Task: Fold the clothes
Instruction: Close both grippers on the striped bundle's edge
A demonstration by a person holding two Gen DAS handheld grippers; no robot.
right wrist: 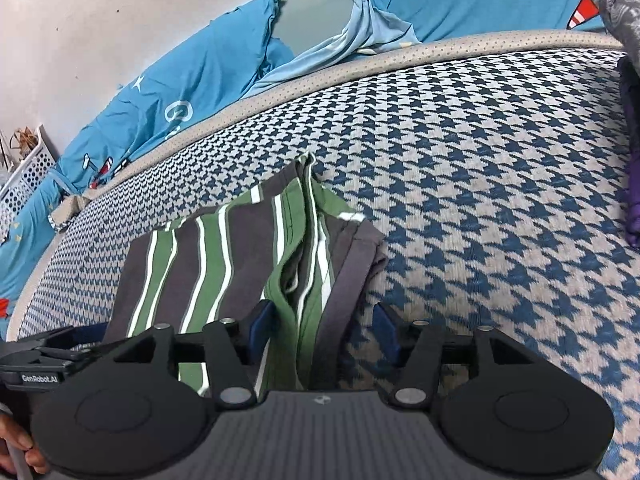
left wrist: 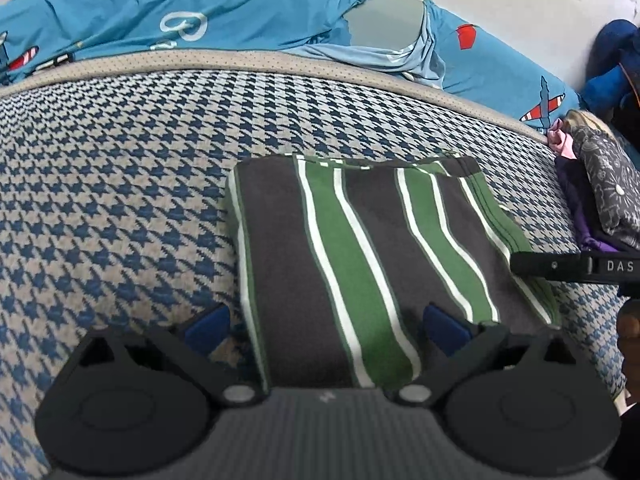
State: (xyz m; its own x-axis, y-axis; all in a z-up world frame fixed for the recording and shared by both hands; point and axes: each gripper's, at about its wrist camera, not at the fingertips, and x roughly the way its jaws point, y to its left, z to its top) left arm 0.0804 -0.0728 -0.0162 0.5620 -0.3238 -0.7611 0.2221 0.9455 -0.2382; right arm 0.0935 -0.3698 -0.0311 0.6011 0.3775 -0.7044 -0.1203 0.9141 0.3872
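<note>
A folded shirt [left wrist: 360, 256] striped in green, dark grey and white lies flat on the houndstooth mattress [left wrist: 120, 200]. My left gripper [left wrist: 326, 330] is open wide at the shirt's near edge; one blue pad is over the mattress, the other over the cloth. In the right wrist view the same shirt [right wrist: 224, 256] shows its layered right edge. That edge runs between the fingers of my right gripper [right wrist: 323, 328], which is open, and its right pad is off the cloth. The right gripper's black body [left wrist: 576, 266] also shows in the left wrist view.
Blue bedding with aeroplane prints [left wrist: 200, 12] is bunched along the mattress's far edge by the wall. A pile of dark patterned, purple and pink clothes [left wrist: 604, 188] sits at the right. A white perforated basket [right wrist: 28, 176] stands far left. A hand [right wrist: 16, 448] holds the left gripper's body [right wrist: 40, 360].
</note>
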